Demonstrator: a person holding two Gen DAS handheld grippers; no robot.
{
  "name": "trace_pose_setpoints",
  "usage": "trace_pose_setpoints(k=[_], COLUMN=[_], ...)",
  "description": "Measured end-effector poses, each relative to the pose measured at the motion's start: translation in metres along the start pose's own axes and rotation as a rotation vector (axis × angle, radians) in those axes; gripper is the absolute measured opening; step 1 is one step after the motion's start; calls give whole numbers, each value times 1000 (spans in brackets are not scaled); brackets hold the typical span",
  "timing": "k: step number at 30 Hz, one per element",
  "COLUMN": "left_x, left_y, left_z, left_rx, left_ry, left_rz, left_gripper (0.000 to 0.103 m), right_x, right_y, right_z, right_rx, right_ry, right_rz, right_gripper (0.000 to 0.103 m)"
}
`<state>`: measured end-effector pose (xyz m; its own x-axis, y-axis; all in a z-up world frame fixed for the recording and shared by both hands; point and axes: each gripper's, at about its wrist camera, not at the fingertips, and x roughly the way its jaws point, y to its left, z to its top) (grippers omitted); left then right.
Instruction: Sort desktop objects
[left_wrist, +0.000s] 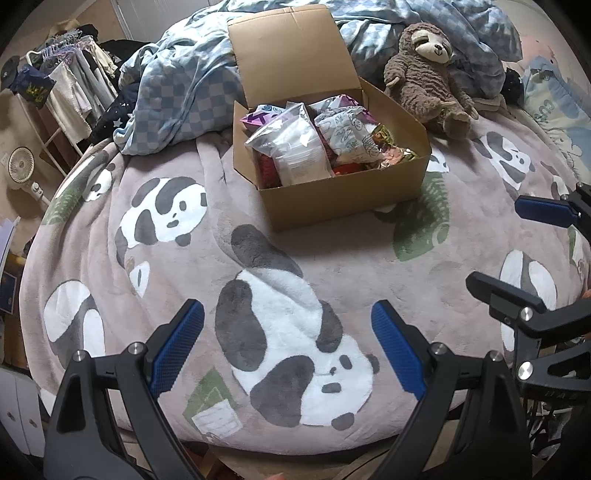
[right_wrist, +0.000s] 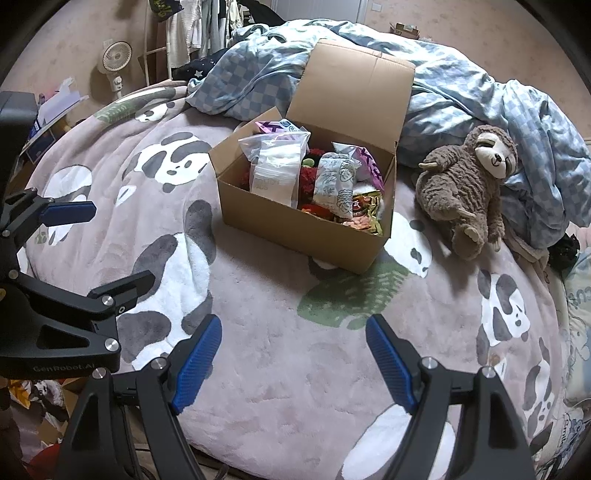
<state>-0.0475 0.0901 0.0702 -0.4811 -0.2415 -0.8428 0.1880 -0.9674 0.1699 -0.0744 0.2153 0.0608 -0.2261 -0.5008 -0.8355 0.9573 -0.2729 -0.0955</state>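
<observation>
both grippers' jaws wide, empty; sloth toy (right_wrist: 467, 188) beside packed cardboard box (right_wrist: 303, 225), rumpled quilt (right_wrist: 258, 85) behind.

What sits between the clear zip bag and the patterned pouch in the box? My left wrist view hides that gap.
Observer: A small green item shows there, next to something red; I cannot tell what it is.
Operator: Is my right hand-held gripper clear? I only see its edge.
Observer: Yes. It is open with nothing between its fingers, over bare blanket.
</observation>
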Motion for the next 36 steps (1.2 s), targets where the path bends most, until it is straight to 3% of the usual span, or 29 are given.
trace_pose_setpoints(k=[36], left_x=[-10], left_y=[1], left_z=[2], left_rx=[-15], left_ry=[-10], left_rz=[2], left_gripper=[92], right_x=[-9], right_y=[4], right_z=[2], right_rx=[-11], right_ry=[-13], right_rz=[4], right_gripper=[81])
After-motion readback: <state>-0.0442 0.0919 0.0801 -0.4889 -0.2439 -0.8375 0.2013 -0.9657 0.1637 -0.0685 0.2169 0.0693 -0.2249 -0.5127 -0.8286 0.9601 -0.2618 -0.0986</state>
